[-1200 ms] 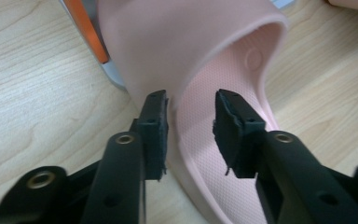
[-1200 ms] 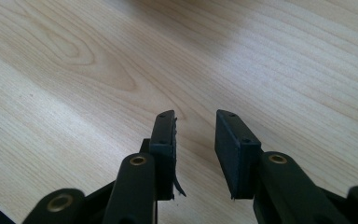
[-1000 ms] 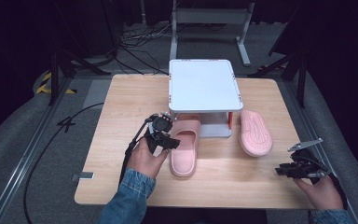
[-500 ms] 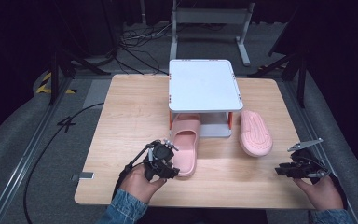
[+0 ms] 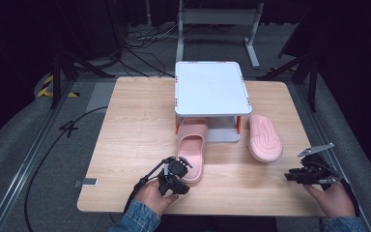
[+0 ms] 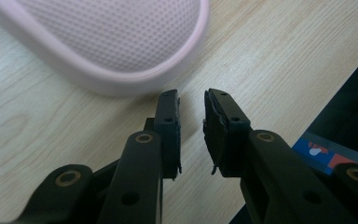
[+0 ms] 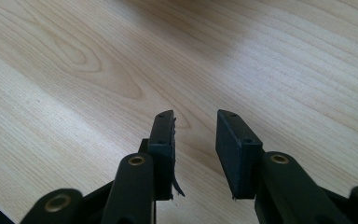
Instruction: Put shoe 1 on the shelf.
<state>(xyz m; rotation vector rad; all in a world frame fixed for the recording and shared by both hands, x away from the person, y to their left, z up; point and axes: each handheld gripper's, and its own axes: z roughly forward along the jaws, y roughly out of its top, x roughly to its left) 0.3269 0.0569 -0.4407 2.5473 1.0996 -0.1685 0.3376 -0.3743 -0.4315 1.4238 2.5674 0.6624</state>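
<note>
A pink slipper (image 5: 192, 152) lies upright on the wooden table (image 5: 135, 125), its toe under a white two-tier rack (image 5: 210, 89). Its textured heel (image 6: 116, 42) shows close ahead in the left gripper view. My left gripper (image 5: 179, 169) (image 6: 191, 100) sits low at that heel. Its jaws have just been closing to a narrow gap, and nothing is between them. A second pink slipper (image 5: 264, 137) lies sole up to the right of the rack. My right gripper (image 5: 290, 176) (image 7: 196, 116) rests near the table's front right corner, open over bare wood.
The rack stands at the middle back of the table on orange-jointed legs. A black cable (image 5: 53, 150) trails off the left side to the floor. The table's front edge is just behind both hands.
My left gripper has drawn back along the upright slipper from its strap to its heel and sunk lower. Its jaws have narrowed. The right gripper has stayed put.
</note>
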